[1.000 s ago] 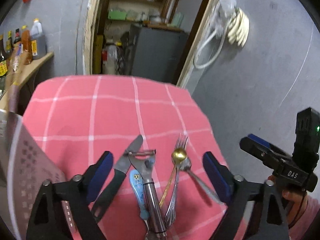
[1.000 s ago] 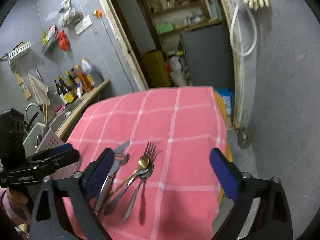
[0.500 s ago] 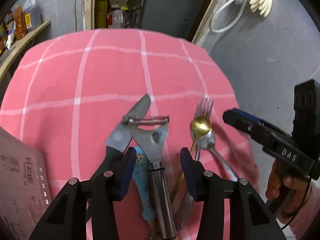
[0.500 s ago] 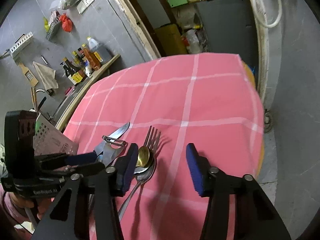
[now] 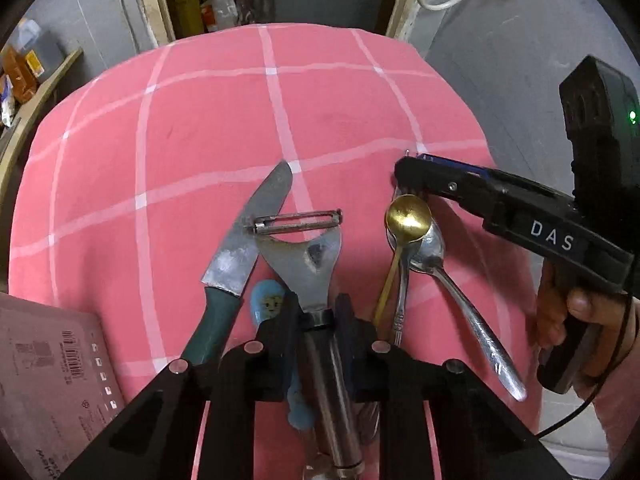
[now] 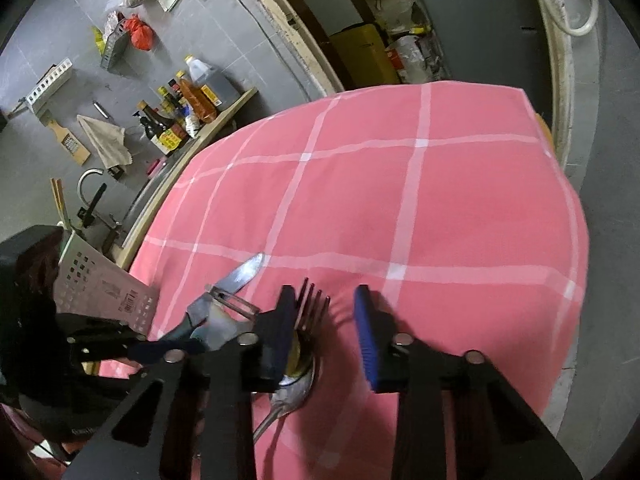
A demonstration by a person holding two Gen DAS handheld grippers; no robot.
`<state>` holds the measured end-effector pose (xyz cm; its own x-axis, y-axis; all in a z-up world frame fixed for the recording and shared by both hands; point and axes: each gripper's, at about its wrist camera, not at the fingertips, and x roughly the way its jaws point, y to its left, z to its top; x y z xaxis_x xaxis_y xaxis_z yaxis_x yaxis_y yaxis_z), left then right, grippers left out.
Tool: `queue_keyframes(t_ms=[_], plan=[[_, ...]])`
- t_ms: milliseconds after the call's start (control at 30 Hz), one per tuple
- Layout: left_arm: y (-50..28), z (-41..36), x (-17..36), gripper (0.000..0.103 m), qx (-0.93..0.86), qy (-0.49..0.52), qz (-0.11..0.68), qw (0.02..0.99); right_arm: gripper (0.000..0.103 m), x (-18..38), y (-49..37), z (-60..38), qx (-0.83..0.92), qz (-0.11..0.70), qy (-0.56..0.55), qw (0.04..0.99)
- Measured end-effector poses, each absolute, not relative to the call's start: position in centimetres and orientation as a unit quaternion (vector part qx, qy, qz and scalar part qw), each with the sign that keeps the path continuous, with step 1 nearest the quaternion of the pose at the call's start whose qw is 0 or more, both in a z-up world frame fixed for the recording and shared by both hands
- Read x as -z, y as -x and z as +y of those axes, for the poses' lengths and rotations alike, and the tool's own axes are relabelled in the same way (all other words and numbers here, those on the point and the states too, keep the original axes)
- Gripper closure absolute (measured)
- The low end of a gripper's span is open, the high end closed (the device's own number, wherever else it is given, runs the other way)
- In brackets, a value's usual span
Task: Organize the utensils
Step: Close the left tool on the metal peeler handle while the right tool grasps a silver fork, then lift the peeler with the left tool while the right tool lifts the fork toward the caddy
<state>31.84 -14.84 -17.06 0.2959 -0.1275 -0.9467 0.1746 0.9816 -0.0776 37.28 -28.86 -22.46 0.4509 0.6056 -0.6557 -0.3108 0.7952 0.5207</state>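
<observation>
Our left gripper [image 5: 318,320]: jaws clamped on peeler [image 5: 308,264] neck (steel handle) | our right gripper [image 6: 326,332]: jaws parted astride fork [image 6: 314,310] | pink perforated basket [image 6: 102,288], contents unseen

My views are dim and evenly lit, soft shadows, strong fisheye bending and dark corners, slight blur.

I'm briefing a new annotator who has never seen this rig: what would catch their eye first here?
Probably the pink checked tablecloth with a cluster of utensils at its near edge. The left gripper is shut on the metal peeler, which lies between a green-handled knife and a gold spoon. The right gripper hangs open over the fork.
</observation>
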Motion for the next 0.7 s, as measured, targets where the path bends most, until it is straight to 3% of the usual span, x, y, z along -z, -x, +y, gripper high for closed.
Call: queue_keyframes(t_ms=[133,300,700], plan=[[-31.9,-13.8,17.0,0.086,0.100,0.025,0.586,0.804,0.099,21.8,-36.7,-28.6,-0.275,0.439,-0.170,0.838],[-30.3,-11.7,16.1,0.087,0.106,0.083,0.555,0.821,0.100,19.4,-35.2,-29.3,-0.258,0.408,-0.170,0.859],[-28.0,-9.6,10.3,0.087,0.105,0.105,0.452,0.880,0.101,9.3,-31.2,-30.3,-0.198,0.309,-0.087,0.926]])
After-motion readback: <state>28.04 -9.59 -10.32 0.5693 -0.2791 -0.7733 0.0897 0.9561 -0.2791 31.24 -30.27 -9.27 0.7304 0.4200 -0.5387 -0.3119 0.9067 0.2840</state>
